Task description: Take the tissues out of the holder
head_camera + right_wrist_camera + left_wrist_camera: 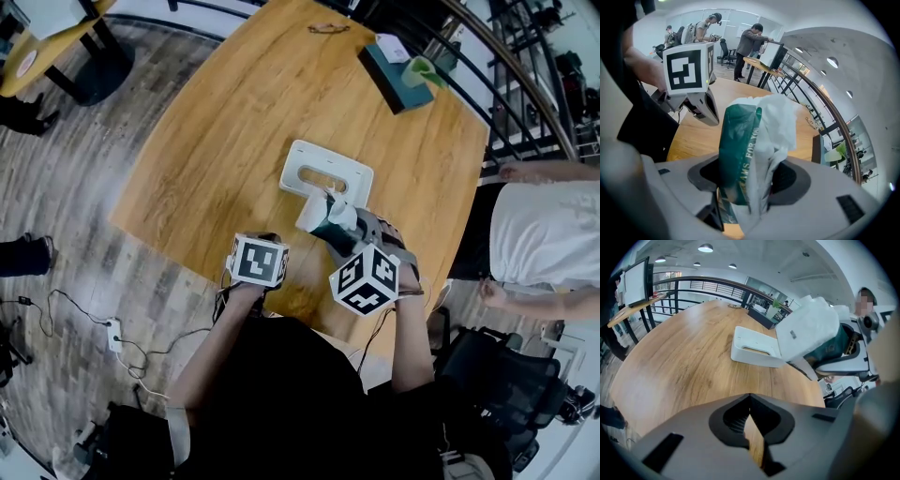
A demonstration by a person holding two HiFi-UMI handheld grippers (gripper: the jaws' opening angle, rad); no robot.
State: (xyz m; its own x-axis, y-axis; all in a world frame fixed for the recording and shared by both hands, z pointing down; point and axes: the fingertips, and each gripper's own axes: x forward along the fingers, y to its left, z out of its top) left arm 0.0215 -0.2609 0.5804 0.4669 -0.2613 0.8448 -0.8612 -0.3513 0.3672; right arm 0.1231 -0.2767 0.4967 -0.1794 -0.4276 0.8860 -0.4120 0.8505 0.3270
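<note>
1. The right gripper's [749, 185] jaws clamp the green-and-white tissue pack [747, 136], which is held off the desk [216, 141], just beside the white holder [325, 171].
2. The left gripper's [752, 425] jaws are closed on nothing and sit by the desk's near edge.
3. Bare desk spreads left of the holder.

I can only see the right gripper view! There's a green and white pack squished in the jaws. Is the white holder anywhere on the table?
Observer: Yes. In the head view the holder lies on the wooden table, just beyond the tissue pack.
Operator: Is any tissue poking out of it?
Observer: None that I can see. Its slot shows only wood colour.
Operator: Is the other gripper grabbing something?
Observer: No. The left gripper has its jaws together with nothing between them.
</note>
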